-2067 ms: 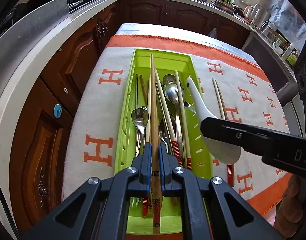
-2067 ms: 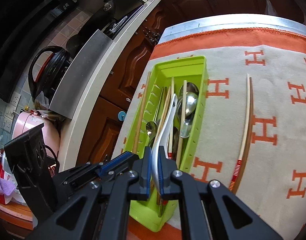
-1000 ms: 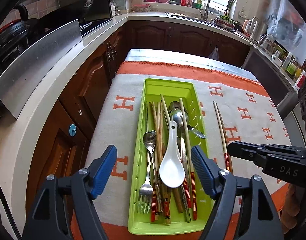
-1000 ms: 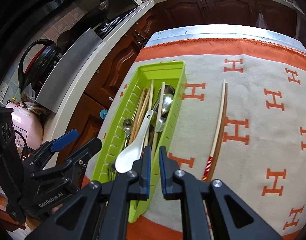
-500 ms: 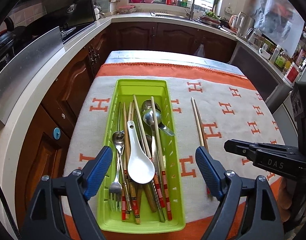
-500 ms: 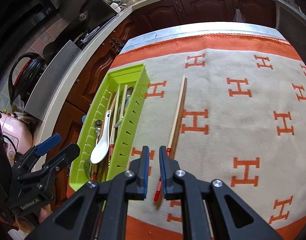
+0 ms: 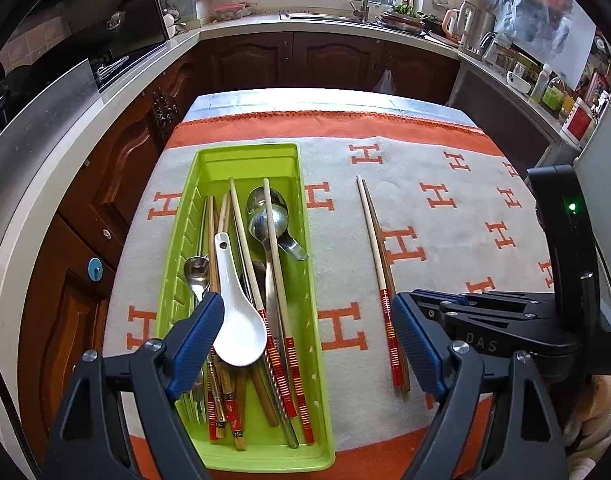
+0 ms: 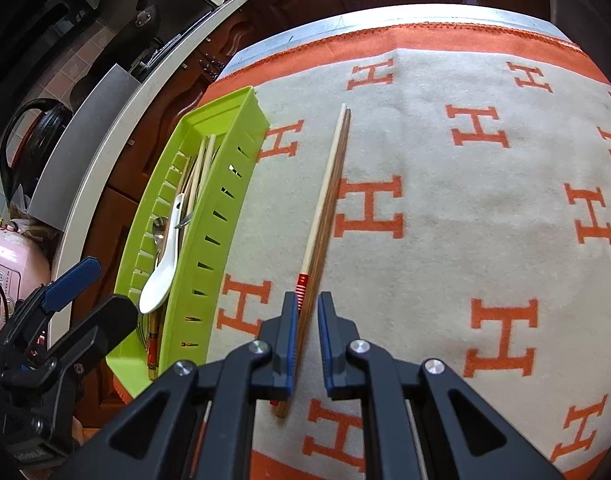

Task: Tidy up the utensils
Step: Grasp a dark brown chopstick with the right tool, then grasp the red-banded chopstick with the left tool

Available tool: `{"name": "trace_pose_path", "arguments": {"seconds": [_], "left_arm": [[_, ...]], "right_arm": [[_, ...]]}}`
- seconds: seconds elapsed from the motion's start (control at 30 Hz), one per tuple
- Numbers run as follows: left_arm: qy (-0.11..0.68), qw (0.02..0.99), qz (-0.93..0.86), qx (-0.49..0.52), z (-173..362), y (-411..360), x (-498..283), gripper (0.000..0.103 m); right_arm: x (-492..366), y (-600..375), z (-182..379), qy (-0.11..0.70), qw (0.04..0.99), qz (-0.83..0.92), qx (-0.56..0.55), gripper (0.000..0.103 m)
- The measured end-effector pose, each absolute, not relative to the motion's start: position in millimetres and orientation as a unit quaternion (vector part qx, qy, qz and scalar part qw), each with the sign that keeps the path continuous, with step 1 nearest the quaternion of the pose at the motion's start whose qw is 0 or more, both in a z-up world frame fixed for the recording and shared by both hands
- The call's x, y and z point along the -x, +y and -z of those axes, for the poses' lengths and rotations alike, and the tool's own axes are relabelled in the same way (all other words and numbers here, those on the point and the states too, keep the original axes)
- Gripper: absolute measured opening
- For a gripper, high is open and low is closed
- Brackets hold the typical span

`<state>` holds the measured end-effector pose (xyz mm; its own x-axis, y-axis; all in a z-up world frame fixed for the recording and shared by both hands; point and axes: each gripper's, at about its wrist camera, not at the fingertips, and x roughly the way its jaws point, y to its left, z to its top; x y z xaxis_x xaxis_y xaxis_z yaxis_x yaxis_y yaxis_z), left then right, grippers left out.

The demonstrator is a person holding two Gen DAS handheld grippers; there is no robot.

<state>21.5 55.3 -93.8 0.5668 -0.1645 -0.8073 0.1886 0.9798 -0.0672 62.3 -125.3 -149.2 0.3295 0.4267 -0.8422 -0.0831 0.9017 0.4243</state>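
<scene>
Right gripper (image 8: 306, 320), jaws narrowly parted, straddles the red-striped wooden chopstick pair (image 8: 325, 204) lying right of the lime-green plastic utensil tray (image 7: 309, 264). Left gripper (image 7: 305, 344) gapes wide, empty, above the tray.

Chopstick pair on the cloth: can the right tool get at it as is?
Probably yes. The right tool already straddles the chopstick pair at its red-banded end, jaws slightly apart; nothing lies across the pair on the cloth.

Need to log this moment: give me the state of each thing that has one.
Left gripper: open, empty, above the tray.
Right gripper: narrowly open, straddling the chopsticks.
Chopsticks: flat on the cloth, outside the tray.
Green tray: loaded with utensils.
White spoon: lying in the tray, bowl up.
</scene>
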Motion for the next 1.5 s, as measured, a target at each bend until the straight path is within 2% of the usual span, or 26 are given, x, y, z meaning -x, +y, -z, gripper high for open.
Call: {"name": "trace_pose_path", "arguments": {"seconds": [0.83,1.3,1.33,1.4,1.47,1.5], "left_arm": [[0.457,0.885,0.082,0.027,89,71,-33,0.084],[0.453,0.883,0.124,0.006,86,32,-32,0.084],[0.453,0.882,0.130,0.006,87,27,-32,0.083],[0.458,0.878,0.138,0.001,91,15,-35,0.073],[0.472,0.869,0.147,0.002,100,6,-41,0.057],[0.481,0.864,0.150,0.004,105,2,-44,0.053]], "right_arm": [[-92,-95,159,0.557,0.820,-0.113,-0.072,0.008],[-79,-136,158,0.546,0.825,-0.079,-0.120,0.006],[-77,-141,157,0.543,0.826,-0.077,-0.127,0.006],[-73,-150,156,0.539,0.827,-0.077,-0.140,0.006],[-69,-157,153,0.534,0.829,-0.076,-0.148,0.006],[-67,-160,152,0.530,0.831,-0.077,-0.152,0.006]]}}
